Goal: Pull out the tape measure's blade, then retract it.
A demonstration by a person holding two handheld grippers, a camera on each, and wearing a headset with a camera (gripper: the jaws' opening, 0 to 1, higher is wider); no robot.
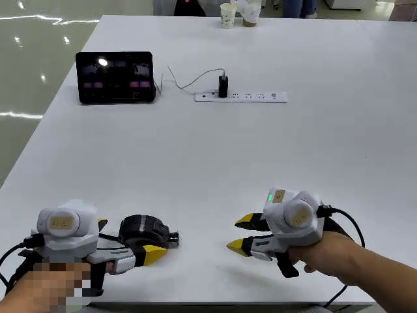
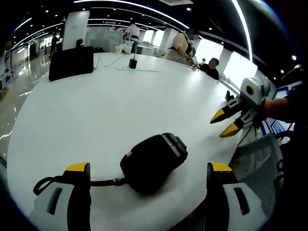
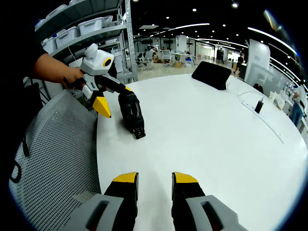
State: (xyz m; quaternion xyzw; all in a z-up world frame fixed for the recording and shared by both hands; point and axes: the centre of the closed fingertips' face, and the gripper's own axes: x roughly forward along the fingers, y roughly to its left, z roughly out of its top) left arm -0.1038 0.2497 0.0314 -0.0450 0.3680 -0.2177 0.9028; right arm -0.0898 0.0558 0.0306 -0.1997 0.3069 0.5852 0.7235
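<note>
A black tape measure (image 1: 142,230) lies on the white table (image 1: 215,163) near its front edge. My left gripper (image 1: 146,238) is open, its yellow-tipped jaws set wide on either side of the case (image 2: 154,161); I cannot tell whether they touch it. The blade's end (image 1: 173,238) points right, and no blade is drawn out. A cord loop (image 2: 44,185) trails from the case. My right gripper (image 1: 241,233) hovers to the right, open with a narrow gap, nothing between its fingers (image 3: 126,179). It faces the tape measure (image 3: 131,110) and the left gripper (image 3: 103,103).
A dark tablet (image 1: 116,77) stands at the back left. A white power strip (image 1: 241,97) with a black plug and cable lies behind the middle. Paper cups (image 1: 228,14) sit at the far edge. A mesh chair (image 3: 53,159) is beside the front edge.
</note>
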